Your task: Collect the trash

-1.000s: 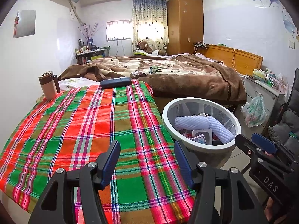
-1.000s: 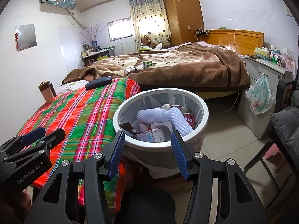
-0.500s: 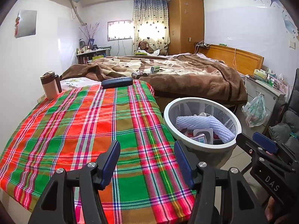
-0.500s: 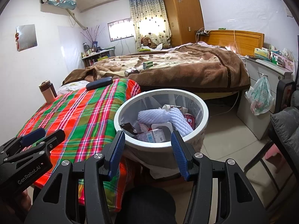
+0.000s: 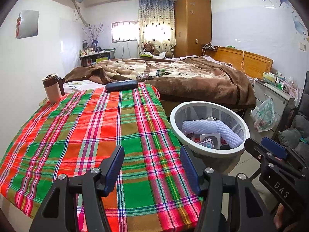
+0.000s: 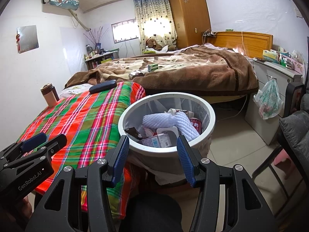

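Observation:
A white round trash bin [image 5: 210, 151] [image 6: 122, 123] stands on the floor beside the table's right edge. It holds white foam netting [image 5: 210, 125] [image 6: 166, 119] and several packets and wrappers. My left gripper [image 5: 151, 152] hovers open over the near part of the plaid tablecloth [image 5: 92, 127], with nothing between its fingers. My right gripper [image 6: 152, 143] is open just before the bin's near rim, also holding nothing. On the brown bed blanket beyond lie a small green box [image 5: 160, 72] [image 6: 153, 67] and a crumpled can or wrapper [image 5: 143, 76] [image 6: 136, 74].
A brown thermos cup [image 5: 52, 89] [image 6: 48, 94] and a dark case [image 5: 121, 86] [image 6: 103, 86] sit at the table's far end. A plastic bag [image 5: 264, 116] [image 6: 269, 100] hangs from a grey cabinet on the right. A chair [image 6: 295, 131] stands at the right edge.

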Demonstrator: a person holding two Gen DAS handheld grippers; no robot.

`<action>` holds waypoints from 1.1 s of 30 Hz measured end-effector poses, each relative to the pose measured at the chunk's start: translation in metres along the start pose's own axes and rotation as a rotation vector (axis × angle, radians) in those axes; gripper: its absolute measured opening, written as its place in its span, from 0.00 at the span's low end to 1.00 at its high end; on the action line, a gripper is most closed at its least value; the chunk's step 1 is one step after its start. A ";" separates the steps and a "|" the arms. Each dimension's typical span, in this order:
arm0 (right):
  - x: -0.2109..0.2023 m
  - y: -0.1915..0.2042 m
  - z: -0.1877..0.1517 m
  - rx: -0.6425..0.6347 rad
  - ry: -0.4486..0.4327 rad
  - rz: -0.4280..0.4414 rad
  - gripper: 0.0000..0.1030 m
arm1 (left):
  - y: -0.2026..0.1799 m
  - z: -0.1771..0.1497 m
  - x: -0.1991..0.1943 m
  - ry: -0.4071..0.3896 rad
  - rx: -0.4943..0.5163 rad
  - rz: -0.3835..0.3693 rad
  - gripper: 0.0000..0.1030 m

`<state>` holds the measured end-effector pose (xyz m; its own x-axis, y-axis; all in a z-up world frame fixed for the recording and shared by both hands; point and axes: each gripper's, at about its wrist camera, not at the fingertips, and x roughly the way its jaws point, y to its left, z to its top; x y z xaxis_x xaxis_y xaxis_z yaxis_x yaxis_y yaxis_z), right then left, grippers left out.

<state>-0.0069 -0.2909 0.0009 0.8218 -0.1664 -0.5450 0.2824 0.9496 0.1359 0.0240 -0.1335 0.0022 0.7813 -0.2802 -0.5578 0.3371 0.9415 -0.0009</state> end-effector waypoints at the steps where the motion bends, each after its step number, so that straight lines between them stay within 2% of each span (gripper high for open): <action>1: 0.000 0.000 0.000 0.000 0.001 0.000 0.51 | 0.000 0.000 0.000 0.000 0.000 0.000 0.58; 33: -0.002 0.002 -0.001 0.000 -0.003 0.004 0.51 | -0.001 0.001 -0.004 -0.004 0.000 0.001 0.58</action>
<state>-0.0088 -0.2885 0.0012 0.8243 -0.1629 -0.5422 0.2788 0.9503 0.1384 0.0214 -0.1332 0.0051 0.7839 -0.2803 -0.5540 0.3364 0.9417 -0.0005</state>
